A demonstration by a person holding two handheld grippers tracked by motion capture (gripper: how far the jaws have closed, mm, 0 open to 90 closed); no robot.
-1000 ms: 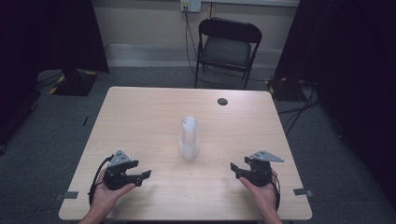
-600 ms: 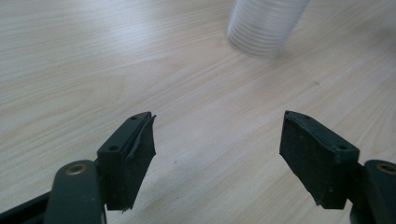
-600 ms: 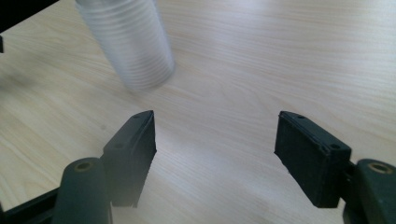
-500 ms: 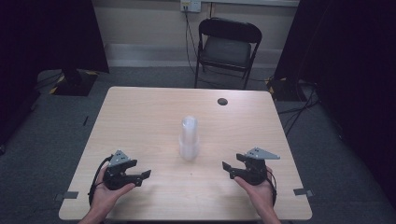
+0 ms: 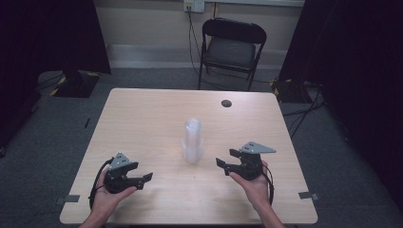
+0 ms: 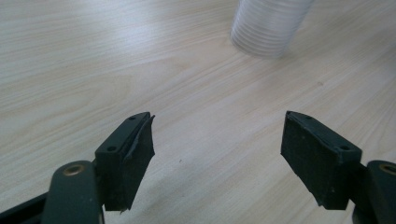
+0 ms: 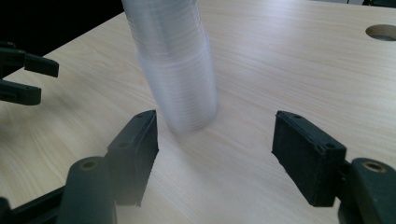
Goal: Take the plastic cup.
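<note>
— Wood table (image 5: 142,118) on grey carpet, chair (image 5: 231,47) behind?
— Yes. Cup stack (image 5: 192,141) stands mid-table between left gripper (image 5: 142,177) and right gripper (image 5: 224,163).
— Left gripper view?
— Jaws wide, just opening, empty; stack (image 6: 271,25) ahead.
— Right gripper view?
— Jaws apart, empty; stack (image 7: 175,70) just beyond, hole (image 7: 382,31) far off.

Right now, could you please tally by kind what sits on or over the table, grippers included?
Stack of clear plastic cups: 1
Left gripper, jaws open, nothing between them: 1
Right gripper, jaws open, nothing between them: 1
Total: 3
</note>
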